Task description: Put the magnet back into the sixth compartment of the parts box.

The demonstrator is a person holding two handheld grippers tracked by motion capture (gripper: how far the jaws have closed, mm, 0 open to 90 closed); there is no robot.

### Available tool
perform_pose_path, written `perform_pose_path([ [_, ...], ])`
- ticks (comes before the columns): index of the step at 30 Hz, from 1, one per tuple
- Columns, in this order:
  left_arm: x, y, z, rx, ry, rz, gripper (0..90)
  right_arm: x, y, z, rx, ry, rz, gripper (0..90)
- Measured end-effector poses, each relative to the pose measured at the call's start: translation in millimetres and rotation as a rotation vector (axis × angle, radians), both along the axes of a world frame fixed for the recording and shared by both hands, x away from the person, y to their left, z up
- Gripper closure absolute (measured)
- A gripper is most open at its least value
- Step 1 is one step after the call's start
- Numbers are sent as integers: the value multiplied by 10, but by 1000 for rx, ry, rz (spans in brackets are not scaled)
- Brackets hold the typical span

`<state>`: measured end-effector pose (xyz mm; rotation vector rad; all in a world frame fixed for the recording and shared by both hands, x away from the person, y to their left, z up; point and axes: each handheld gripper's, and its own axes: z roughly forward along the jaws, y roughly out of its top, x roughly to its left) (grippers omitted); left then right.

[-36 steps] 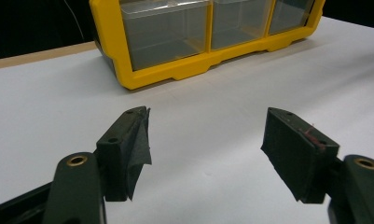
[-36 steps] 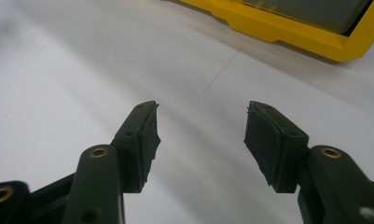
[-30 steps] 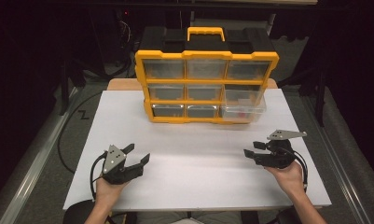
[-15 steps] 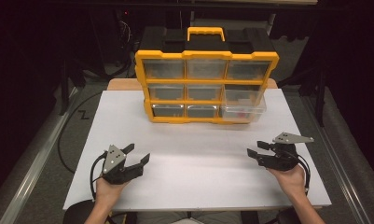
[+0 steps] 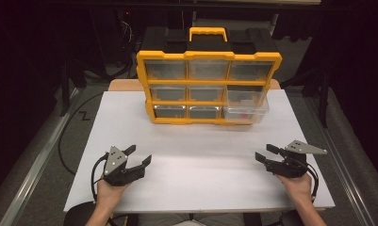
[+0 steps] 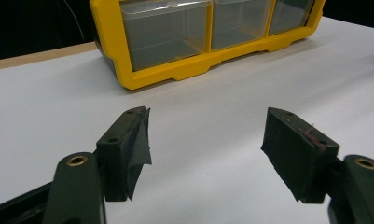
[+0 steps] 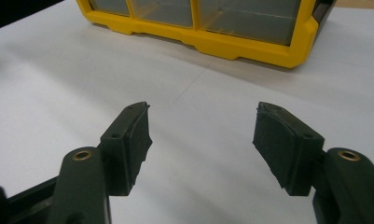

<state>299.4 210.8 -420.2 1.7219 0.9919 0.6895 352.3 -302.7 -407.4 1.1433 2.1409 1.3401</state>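
A yellow organizer [image 5: 208,87] with a black top, a yellow handle and several clear drawers stands at the back middle of the white table [image 5: 201,179]. Its lower right drawer [image 5: 246,110] sticks out toward me and holds something small and reddish. My left gripper [image 5: 139,154] hovers near the front left of the table, open and holding nothing. My right gripper [image 5: 264,151] is at the front right, also open and holding nothing. In the left gripper view the left gripper [image 6: 205,135] faces the organizer [image 6: 175,70] across bare table. The right gripper [image 7: 203,130] faces the organizer [image 7: 250,46] likewise.
The table's front edge runs just under both hands. A black cable [image 5: 66,136] loops on the floor at the left. Dark stands and equipment surround the back of the table. A wooden strip [image 5: 123,85] shows behind the white top.
My right gripper has drifted a little to the right and toward the front edge. The left gripper and the organizer have stayed put.
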Motion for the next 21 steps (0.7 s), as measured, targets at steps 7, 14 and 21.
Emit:
perform_pose_path([
  [7, -7, -1, 3, 1, -2, -1, 317, -40, -69, -56, 30, -34, -9, 357],
  [14, -12, -4, 4, 0, -3, -3, 317, -49, -105, -84, 41, -37, -22, 346],
  [21, -13, -1, 6, -2, -4, -2, 318, -53, -100, -82, 40, -52, -22, 342],
])
